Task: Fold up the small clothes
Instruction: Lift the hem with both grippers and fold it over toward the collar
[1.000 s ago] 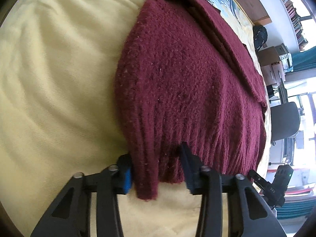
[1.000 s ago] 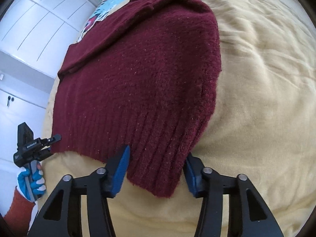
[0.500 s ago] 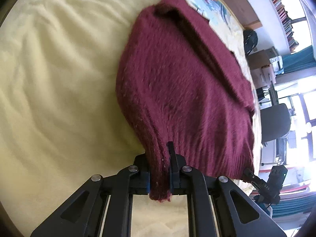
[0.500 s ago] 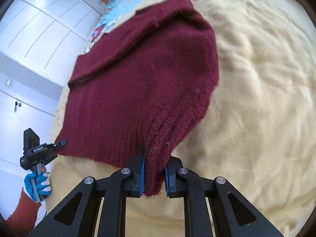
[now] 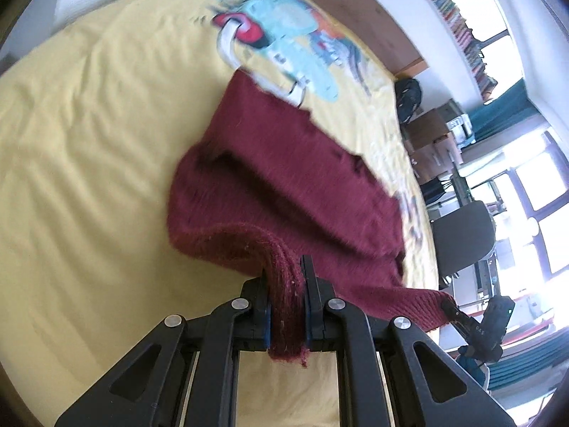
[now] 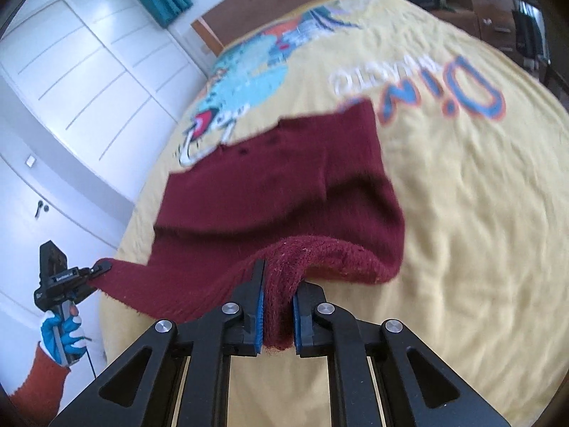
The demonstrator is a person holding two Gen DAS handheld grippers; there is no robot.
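A dark red knitted sweater (image 5: 291,178) lies on the yellow bedspread (image 5: 89,149), its ribbed hem raised off the bed. My left gripper (image 5: 286,284) is shut on the hem's left corner, with knit bunched between the blue pads. In the right wrist view the same sweater (image 6: 284,192) hangs from my right gripper (image 6: 279,284), shut on the hem's right corner. Each view shows the other gripper at the far end of the stretched hem: the right one (image 5: 451,309) and the left one (image 6: 101,268), held by a gloved hand (image 6: 58,334). The collar end still rests on the bed.
The bedspread (image 6: 462,213) carries a cartoon print (image 6: 245,82) and lettering beyond the sweater. White wardrobe doors (image 6: 71,71) stand left of the bed. A dark chair (image 5: 462,238), desk clutter and bright windows are to the right, with a wooden headboard (image 5: 348,10) behind.
Both grippers went from open around the hem to shut on it, then rose. The hem lifted off the bed and the sweater's lower part now hangs between them.
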